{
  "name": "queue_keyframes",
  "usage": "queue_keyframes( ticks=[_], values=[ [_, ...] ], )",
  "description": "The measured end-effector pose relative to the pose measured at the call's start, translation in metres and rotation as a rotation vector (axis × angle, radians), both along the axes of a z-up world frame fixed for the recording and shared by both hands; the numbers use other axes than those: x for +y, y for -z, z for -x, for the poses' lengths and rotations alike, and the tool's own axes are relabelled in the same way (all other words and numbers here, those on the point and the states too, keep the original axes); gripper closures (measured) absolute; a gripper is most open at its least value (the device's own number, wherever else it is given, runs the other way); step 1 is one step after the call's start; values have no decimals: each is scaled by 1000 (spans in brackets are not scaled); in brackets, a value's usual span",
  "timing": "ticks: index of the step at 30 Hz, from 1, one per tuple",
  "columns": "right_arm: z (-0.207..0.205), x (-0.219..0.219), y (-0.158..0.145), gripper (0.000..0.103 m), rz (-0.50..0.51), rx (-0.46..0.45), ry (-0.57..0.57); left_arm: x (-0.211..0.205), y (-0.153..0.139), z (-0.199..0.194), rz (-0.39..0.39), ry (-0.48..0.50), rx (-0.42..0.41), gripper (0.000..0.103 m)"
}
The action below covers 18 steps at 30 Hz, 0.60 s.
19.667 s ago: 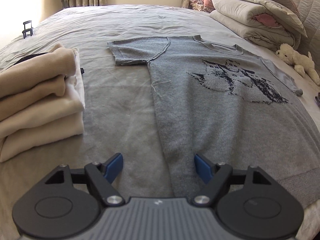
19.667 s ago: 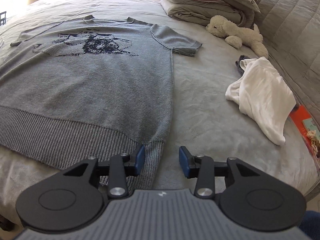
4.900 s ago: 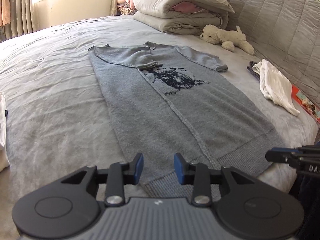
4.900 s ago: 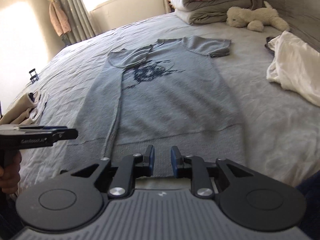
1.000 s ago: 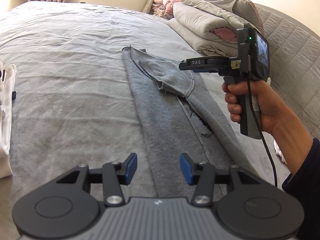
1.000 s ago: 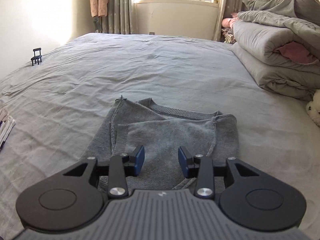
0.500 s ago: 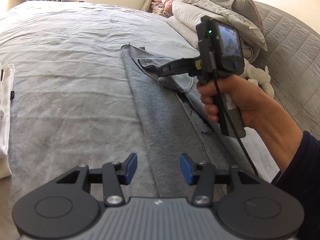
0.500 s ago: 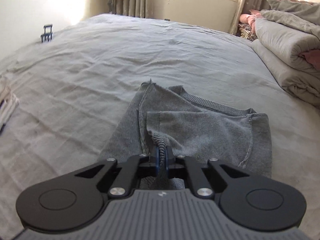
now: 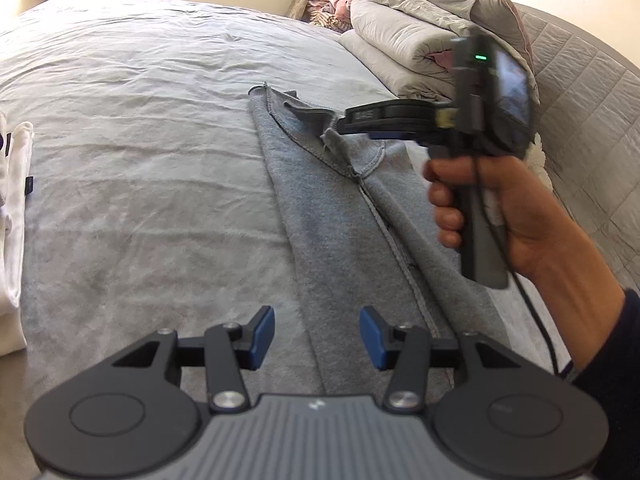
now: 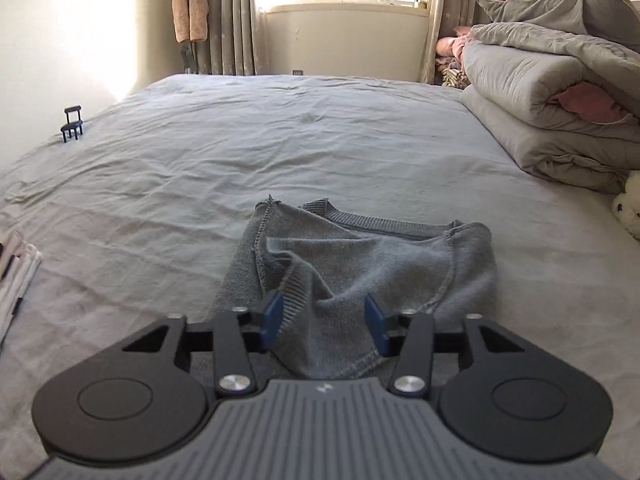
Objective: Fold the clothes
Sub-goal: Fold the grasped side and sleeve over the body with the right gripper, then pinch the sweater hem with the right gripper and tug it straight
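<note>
A grey knit sweater (image 9: pixel 340 240) lies on the bed, folded lengthwise into a narrow strip. My left gripper (image 9: pixel 317 336) hangs open over its near end with nothing between the pads. At the far end a hand (image 9: pixel 492 208) holds my right gripper (image 9: pixel 340 124) just above the folded-in sleeve (image 9: pixel 360 152). In the right wrist view the right gripper (image 10: pixel 324 320) has its jaws opening. The sleeve (image 10: pixel 320 300) sits rumpled and loose between them, its ribbed cuff leaning by the left pad. The sweater's collar (image 10: pixel 380 226) lies beyond.
Folded duvets (image 10: pixel 540 92) are stacked at the head of the bed, with a plush toy (image 10: pixel 628 208) beside them. A stack of folded pale clothes (image 9: pixel 12 220) sits at the left edge. A small black object (image 10: pixel 72 122) stands at the far left bed edge.
The right gripper, shut on the sleeve cuff half a second ago, has parted its jaws and drawn back; the sleeve has slumped into a rumple. The left gripper has stayed put.
</note>
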State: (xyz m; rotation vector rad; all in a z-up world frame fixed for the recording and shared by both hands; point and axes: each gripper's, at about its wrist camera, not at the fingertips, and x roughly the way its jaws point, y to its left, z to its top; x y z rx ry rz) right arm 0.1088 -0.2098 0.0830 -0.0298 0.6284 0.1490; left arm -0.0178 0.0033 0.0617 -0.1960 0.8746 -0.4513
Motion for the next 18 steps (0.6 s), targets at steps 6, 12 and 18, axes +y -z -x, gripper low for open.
queue_keyframes(
  ticks=[6, 12, 18],
  values=[
    [141, -26, -5, 49, -59, 116, -152, 0, 0, 1, 9, 2, 12, 55],
    [226, -9, 37, 60, 226, 153, -168, -8, 0, 9, -16, 22, -17, 55],
    [222, -49, 42, 96, 146, 159, 0, -21, 4, 19, -56, 51, -40, 55]
  ],
)
